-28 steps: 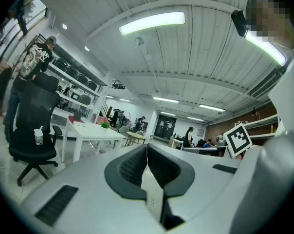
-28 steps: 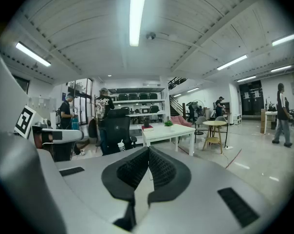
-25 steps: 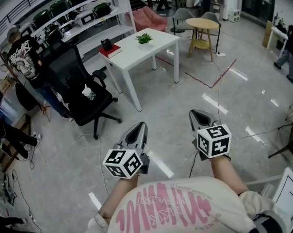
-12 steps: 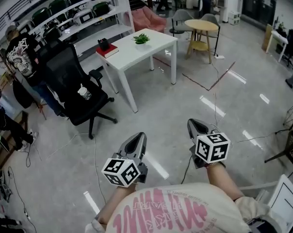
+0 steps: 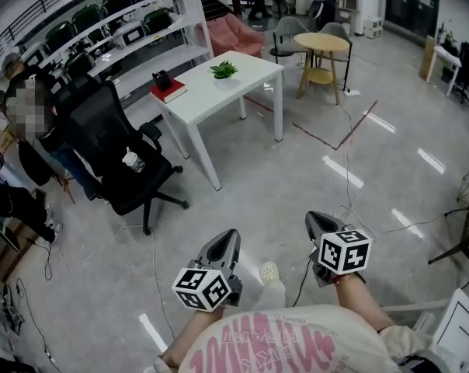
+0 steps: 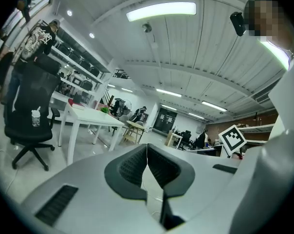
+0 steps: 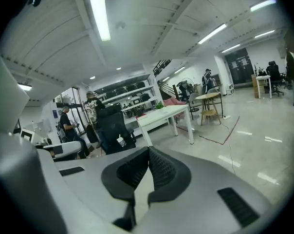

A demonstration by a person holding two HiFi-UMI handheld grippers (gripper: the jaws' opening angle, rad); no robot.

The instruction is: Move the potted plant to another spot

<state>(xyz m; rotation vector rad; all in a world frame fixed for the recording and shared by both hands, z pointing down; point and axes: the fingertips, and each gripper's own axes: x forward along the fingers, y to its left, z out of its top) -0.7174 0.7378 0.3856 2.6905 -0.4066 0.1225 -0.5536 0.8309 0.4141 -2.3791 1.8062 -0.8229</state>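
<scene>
A small green potted plant (image 5: 224,71) stands on the far side of a white table (image 5: 234,84) across the room; it shows tiny in the left gripper view (image 6: 104,110) and the right gripper view (image 7: 159,105). My left gripper (image 5: 226,242) and right gripper (image 5: 318,222) are held low in front of me, far from the table. Both are shut with their pad tips touching and nothing between them (image 6: 146,146) (image 7: 148,150).
A black office chair (image 5: 114,158) with a cup (image 5: 129,162) on its seat stands left of the table. A red book with a black object (image 5: 165,86) lies on the table's left end. A person stands by the shelves (image 5: 126,29). Cables (image 5: 351,208) run over the floor. A round wooden table (image 5: 322,43) is behind.
Both grippers have dropped lower and closer to my body. The view has shifted so the table sits slightly farther off; a shoe now shows between the grippers.
</scene>
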